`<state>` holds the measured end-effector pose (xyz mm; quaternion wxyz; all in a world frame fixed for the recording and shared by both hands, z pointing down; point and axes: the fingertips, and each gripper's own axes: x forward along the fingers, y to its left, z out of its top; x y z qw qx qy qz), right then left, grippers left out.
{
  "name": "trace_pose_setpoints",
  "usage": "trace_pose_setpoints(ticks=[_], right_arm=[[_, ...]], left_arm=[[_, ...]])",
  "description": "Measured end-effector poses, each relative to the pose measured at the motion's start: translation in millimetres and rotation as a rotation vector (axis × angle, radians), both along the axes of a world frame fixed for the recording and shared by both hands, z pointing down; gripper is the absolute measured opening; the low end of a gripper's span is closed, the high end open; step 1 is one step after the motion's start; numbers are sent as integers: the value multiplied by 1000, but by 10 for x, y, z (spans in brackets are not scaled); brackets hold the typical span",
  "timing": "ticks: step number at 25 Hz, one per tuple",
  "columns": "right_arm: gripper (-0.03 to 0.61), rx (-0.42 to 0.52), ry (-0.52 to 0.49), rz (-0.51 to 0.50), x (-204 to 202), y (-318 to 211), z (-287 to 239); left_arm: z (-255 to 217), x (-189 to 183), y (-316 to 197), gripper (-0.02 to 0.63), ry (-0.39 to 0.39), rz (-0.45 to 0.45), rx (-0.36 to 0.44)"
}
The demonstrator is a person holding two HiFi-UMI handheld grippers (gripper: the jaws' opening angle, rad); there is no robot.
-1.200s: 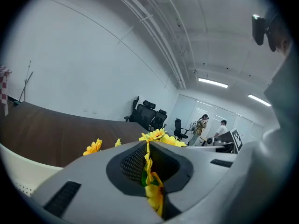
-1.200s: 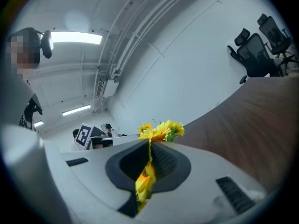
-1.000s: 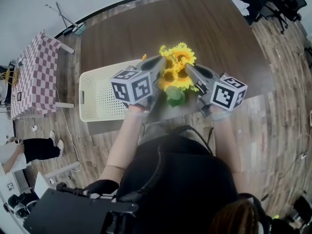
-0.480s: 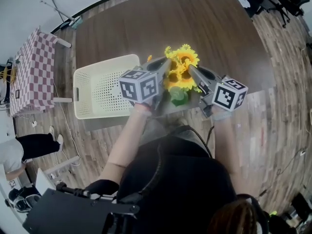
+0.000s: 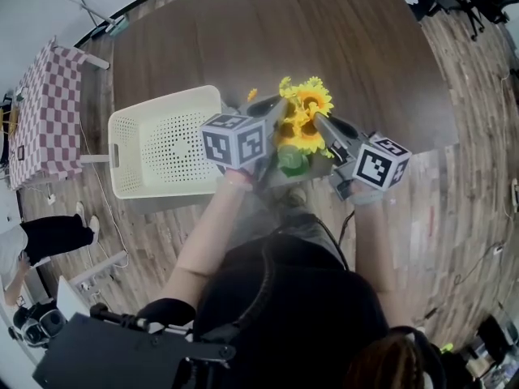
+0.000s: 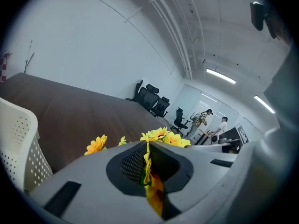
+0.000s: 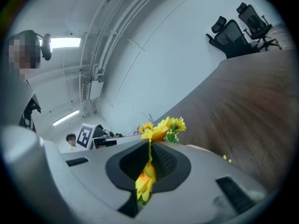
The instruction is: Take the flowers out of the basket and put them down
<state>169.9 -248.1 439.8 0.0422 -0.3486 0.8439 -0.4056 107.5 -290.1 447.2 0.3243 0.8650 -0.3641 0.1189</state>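
Flowers are already out of the basket, so I'd call this the put-down half of the job. The bunch of yellow fake sunflowers (image 5: 303, 112) is pinched from both sides. The left gripper (image 5: 274, 113) comes in from the left and the right gripper (image 5: 319, 122) from the right. In both gripper views the jaws are squeezed together on petals and a bit of green, with no gap showing.

The cream perforated plastic basket (image 5: 130, 148) sits just beside the bunch on its left, with no flowers left in it that I can see.

What matters for the next move is that the bunch hangs over the dark brown wooden table (image 5: 340, 39), not over the basket. The blooms point away from the person and the green stem end (image 5: 292, 162) points back toward them, close to the table's near edge. I honestly can't tell if anything touches the wood yet.

My guess is that it just needs to go straight down, maybe nudged a little further onto the table so the stem end doesn't hang off. Neither hand is nearer. I'd let go with both together, since releasing one side first would probably swing the bunch.
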Motion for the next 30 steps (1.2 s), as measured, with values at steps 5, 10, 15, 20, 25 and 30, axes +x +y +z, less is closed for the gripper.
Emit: trace_pose_setpoints(ticks=[5, 10, 15, 20, 25, 30], right_arm=[[6, -31, -17, 23, 120, -23, 79], [6, -38, -23, 40, 214, -84, 121], [6, -45, -22, 59, 263, -140, 155], [6, -52, -32, 82, 365, -232, 205], [6, -53, -37, 98, 400, -270, 230], [6, -54, -50, 106, 403, -267, 222]], left_arm=[[56, 122, -41, 15, 7, 11, -18], [47, 211, -119, 15, -6, 22, -4], [31, 252, -179, 15, -12, 17, 3], [65, 305, -267, 17, -33, 7, 20], [86, 256, -334, 43, -76, -12, 54], [96, 229, -350, 107, -97, -21, 72]])
